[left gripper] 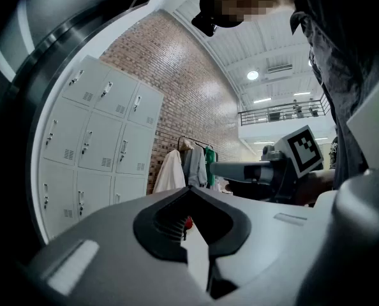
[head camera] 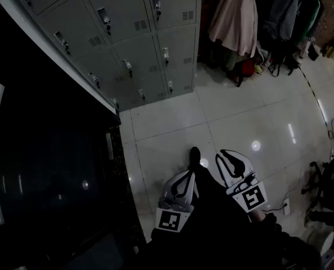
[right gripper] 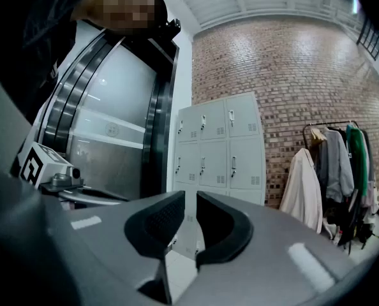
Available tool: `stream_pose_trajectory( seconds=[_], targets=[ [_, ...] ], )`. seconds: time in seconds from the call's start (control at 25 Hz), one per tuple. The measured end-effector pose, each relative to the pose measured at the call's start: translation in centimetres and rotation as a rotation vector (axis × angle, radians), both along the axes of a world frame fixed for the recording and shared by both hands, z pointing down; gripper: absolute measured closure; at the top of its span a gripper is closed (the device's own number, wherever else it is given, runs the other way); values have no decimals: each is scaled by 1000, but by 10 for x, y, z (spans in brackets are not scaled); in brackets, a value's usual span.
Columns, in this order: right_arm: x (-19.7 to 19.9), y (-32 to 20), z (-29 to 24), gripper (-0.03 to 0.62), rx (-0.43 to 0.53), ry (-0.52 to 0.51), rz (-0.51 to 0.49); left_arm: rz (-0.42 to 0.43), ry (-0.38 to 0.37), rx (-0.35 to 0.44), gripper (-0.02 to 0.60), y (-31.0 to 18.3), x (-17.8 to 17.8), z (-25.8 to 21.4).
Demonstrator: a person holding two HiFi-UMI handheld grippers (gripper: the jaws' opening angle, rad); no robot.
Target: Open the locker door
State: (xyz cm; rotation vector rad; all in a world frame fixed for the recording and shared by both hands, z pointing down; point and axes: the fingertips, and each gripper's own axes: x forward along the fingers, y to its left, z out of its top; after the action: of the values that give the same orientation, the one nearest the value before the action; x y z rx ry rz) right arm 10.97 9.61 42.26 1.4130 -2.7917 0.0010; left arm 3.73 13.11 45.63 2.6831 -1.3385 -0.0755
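A bank of grey lockers [head camera: 127, 38] with small latch handles stands against the brick wall, all doors closed; it also shows far off as lockers [left gripper: 94, 145] and lockers [right gripper: 218, 148]. Both grippers hang low over the tiled floor, well away from the lockers. My left gripper [head camera: 189, 176] is shut, its tips meeting with nothing between them, as the left gripper [left gripper: 189, 190] shows in its own view. My right gripper [head camera: 226, 156] is open by a narrow slit and holds nothing, which the right gripper [right gripper: 191, 195] view confirms. Each gripper's marker cube appears in the other's view.
A large dark glass-fronted machine [head camera: 43, 167] fills the left side next to the lockers. A clothes rack [head camera: 251, 16] with hanging coats stands right of the lockers. An office chair [head camera: 330, 184] and cables lie at the right. White glossy floor tiles [head camera: 172, 117] run up to the lockers.
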Motion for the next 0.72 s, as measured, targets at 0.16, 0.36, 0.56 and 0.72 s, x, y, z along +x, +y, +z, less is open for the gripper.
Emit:
stream_pose_trajectory(
  seconds=[0.16,0.36,0.56,0.72],
  targets=[
    [6,-88,8,522,-6,4,-31,-35,-26,-25,565,-68,-3,10],
    [8,-216,9,500,-3,25,-93,-91,-55,-36,565,-165,-8,-3],
    [-1,-355,16,487,-14,48,-108,-135,-79,-68,565,-243,-10,-4],
    [-22,-448,10,474,9,43,-127,-155,-57,-112,565,-280,-9,4]
  ],
)
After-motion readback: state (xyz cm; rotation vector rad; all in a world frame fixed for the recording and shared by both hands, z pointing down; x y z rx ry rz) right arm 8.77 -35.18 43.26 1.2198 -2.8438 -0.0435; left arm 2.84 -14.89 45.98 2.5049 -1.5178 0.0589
